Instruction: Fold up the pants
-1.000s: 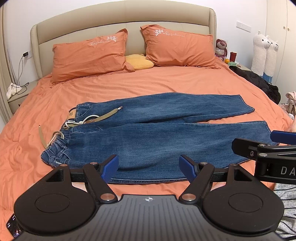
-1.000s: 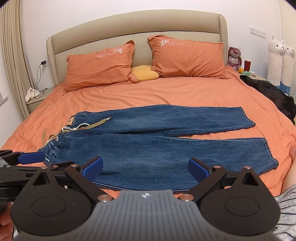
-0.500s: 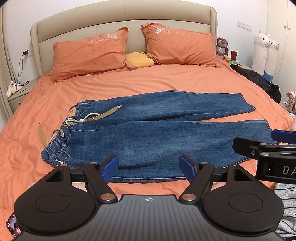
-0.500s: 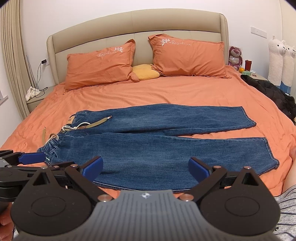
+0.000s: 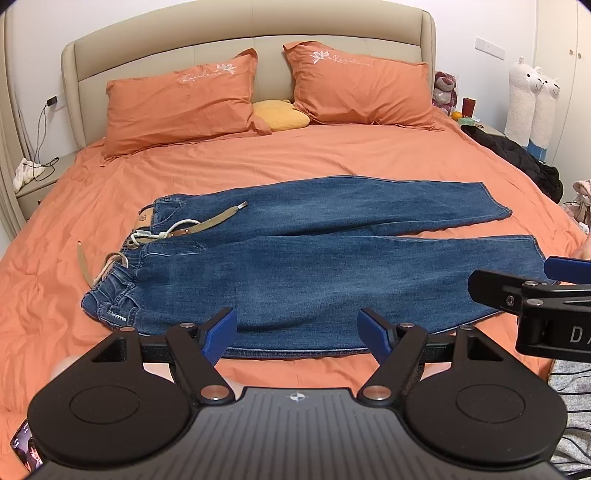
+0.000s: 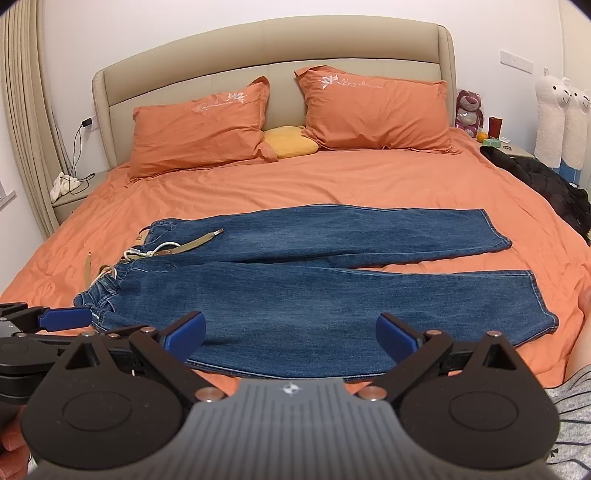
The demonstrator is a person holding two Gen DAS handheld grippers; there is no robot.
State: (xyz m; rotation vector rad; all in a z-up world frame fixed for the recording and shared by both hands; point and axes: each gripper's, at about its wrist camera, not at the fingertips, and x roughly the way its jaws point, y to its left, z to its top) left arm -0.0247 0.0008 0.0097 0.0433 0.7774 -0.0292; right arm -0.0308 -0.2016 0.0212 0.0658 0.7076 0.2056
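**Jeans lying flat on the bed, both grippers open and empty**

The jeans are lying spread across an orange bed sheet, waistband to the left, both legs running right. The denim is looking mid-blue, faded in patches, with stitched hems at the leg ends. The two legs are touching near the crotch and parting slightly toward the hems, showing a thin wedge of sheet between them. A tan belt and a white cord are trailing loose at the waistband.

The left gripper is hovering above the near edge of the jeans, its blue ribbed fingers spread wide and holding nothing. The right gripper is hovering likewise over the near leg, fingers wide apart and empty. Each is showing at the side of the other's view.

The sheet is lying creased, with open room around the jeans on every side. Two orange pillows are leaning on a padded beige headboard, each bearing white embroidered script and a flower, too small to read. A yellow cushion is sitting between them. A dark jacket is draping over the right edge. White letters "DA" are showing on the right gripper's body in the left view.
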